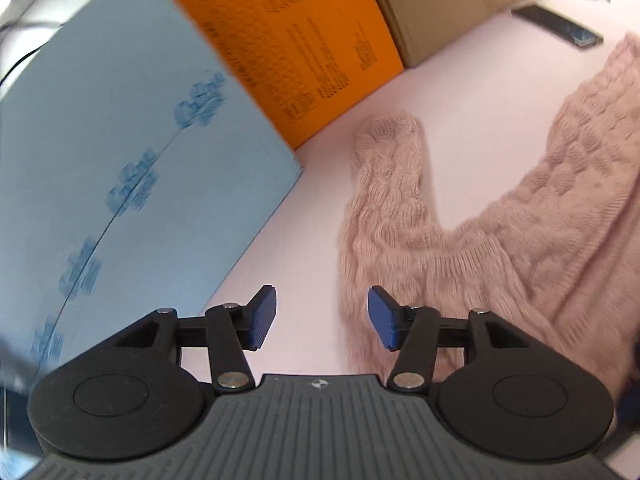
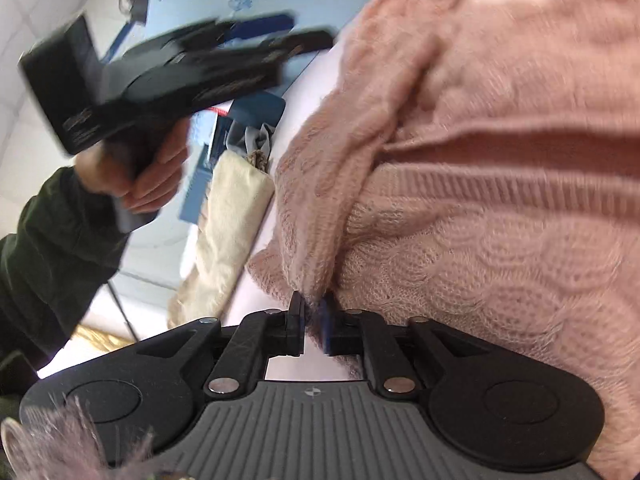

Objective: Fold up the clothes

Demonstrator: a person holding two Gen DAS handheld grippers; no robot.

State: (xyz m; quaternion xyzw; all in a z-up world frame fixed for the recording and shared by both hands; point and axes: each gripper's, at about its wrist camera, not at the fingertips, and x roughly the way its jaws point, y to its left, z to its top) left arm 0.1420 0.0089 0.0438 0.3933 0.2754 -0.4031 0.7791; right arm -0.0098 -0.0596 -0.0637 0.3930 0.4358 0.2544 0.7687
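Sweater: a pink cable-knit sweater (image 1: 560,208), fuzzy and soft, with raised braided ribs and a finer ribbed band; it lies spread on the table, one rounded sleeve end pointing toward the boxes.
Table: a smooth, pale pink table (image 1: 460,92), matte and flat.
Left gripper: the left gripper (image 1: 322,316) hangs over the table at the sweater's edge, its jaws apart with nothing between them; the blue pads (image 1: 264,316) are finely ridged, on black, angular link arms.
Right gripper: the right gripper (image 2: 312,320) has its jaws nearly together, pinching a drooping fold of the sweater's fuzzy edge (the wool bunches into a point right at the pads).
Hand: a hand (image 2: 148,176) in a dark green sleeve (image 2: 52,248) holds the left gripper's black handle, blurred in the right wrist view.
Boxes: a light blue box (image 1: 140,140) with darker blue printed marks, an orange box (image 1: 296,40) covered in small black text, and a plain brown cardboard box (image 1: 448,0), all flat-sided, standing along the table's far edge.
Dark object: a thin, flat black rectangle (image 1: 558,26) lies on the table beyond the sweater.
Cream cloth: a coarse, cream-coloured cloth (image 2: 224,232), long and limp, lies at the table's side.
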